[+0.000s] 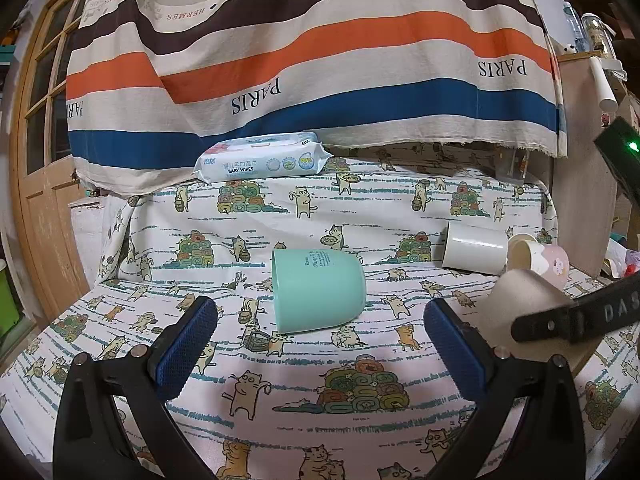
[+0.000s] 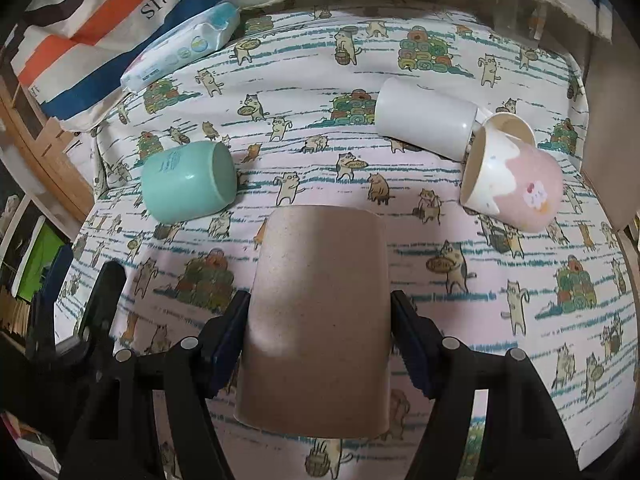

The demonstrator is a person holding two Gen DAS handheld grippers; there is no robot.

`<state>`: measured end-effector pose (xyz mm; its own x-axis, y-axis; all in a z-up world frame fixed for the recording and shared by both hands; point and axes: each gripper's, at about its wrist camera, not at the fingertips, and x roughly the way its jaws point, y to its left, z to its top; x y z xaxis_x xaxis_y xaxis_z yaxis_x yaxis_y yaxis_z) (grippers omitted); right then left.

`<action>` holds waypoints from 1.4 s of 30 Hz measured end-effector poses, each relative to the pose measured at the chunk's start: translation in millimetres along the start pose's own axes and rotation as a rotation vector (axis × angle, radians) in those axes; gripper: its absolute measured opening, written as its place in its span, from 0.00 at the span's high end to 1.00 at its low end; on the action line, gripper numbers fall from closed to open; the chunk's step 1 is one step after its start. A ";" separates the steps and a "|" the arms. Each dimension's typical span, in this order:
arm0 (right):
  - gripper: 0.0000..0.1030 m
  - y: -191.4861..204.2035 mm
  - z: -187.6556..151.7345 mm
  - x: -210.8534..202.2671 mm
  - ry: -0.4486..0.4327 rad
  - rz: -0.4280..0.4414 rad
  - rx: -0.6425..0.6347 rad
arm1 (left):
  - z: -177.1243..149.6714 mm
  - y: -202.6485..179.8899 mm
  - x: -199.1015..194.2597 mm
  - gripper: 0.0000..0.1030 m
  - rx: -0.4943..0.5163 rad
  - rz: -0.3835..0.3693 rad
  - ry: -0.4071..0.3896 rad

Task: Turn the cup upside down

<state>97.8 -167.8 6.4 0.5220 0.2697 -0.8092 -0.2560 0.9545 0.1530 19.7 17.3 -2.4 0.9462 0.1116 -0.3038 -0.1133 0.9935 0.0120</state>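
My right gripper [image 2: 320, 316] is shut on a speckled tan cup [image 2: 320, 308], gripped by its sides above the cat-print cloth; it also shows in the left wrist view [image 1: 528, 300], held by the other gripper's black finger. A mint green cup [image 1: 318, 290] lies on its side in front of my open, empty left gripper [image 1: 320, 316]; it also shows in the right wrist view [image 2: 188, 182]. A white cup [image 2: 426, 124] and a pink-and-cream cup [image 2: 516, 188] lie on their sides to the right.
A pack of baby wipes [image 1: 262, 162] lies at the back of the table against a hanging striped cloth [image 1: 312, 56]. A wooden door [image 1: 36, 160] is on the left. A cluttered shelf [image 1: 596, 68] stands at the right.
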 end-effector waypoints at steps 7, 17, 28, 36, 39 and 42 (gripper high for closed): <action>0.33 -9.8 -1.6 17.6 0.008 -0.070 0.023 | -0.1 0.3 0.0 0.00 0.000 0.000 0.000; 0.29 -10.4 -5.3 17.5 -0.053 -0.055 -0.018 | -0.1 0.5 0.0 0.00 0.000 0.000 0.000; 0.16 -81.8 -28.0 -48.7 -0.541 -0.078 0.017 | -0.3 -5.0 0.1 0.00 0.021 -0.017 0.005; 0.07 -108.0 -47.5 -55.4 -0.710 -0.220 0.016 | 0.0 -5.6 0.8 0.00 0.026 -0.019 0.004; 0.07 -113.5 -51.8 -56.7 -0.753 -0.239 0.023 | -0.2 -5.1 1.1 0.00 0.026 -0.018 0.004; 0.06 -118.2 -51.4 -56.3 -0.735 -0.180 0.018 | -0.2 -5.0 0.9 0.00 0.026 -0.019 0.004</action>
<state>56.8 -302.3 4.7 0.9641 0.1190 -0.2373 -0.1056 0.9921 0.0684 21.1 12.4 -3.0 0.9467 0.0929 -0.3084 -0.0876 0.9957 0.0312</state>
